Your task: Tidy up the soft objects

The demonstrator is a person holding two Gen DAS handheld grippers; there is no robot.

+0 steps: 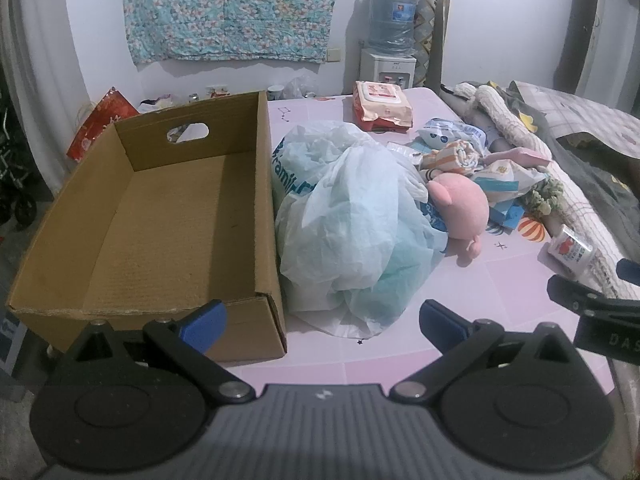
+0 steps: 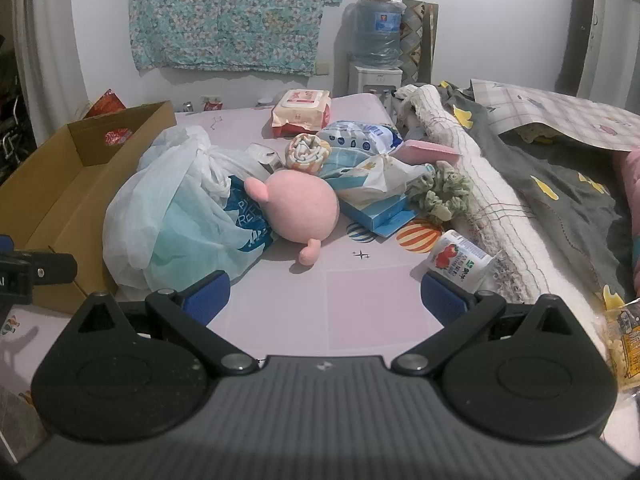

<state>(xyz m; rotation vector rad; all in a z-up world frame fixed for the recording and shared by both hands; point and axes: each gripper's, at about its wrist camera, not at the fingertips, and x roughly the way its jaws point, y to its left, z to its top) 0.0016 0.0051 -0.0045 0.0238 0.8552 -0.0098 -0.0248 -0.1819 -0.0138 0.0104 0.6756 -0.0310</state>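
Note:
An empty cardboard box (image 1: 160, 220) sits on the left of the pink table (image 1: 500, 292). Beside it lies a knotted white and blue plastic bag (image 1: 352, 220), also seen in the right wrist view as the plastic bag (image 2: 180, 216). A pink plush toy (image 2: 300, 208) leans on the bag. Behind it lie a rolled striped cloth (image 2: 306, 152), a green scrunchie (image 2: 444, 192), tissue packs (image 2: 360, 136) and a wet-wipes pack (image 2: 302, 112). My left gripper (image 1: 322, 322) is open, near the box's front corner. My right gripper (image 2: 326, 298) is open over bare table, short of the plush.
A small strawberry yoghurt pack (image 2: 460, 260) lies by my right finger. Blankets and a cream towel (image 2: 480, 184) are heaped along the table's right side. A snack bag (image 2: 622, 344) is at the far right. A water dispenser (image 1: 390, 40) stands at the back wall.

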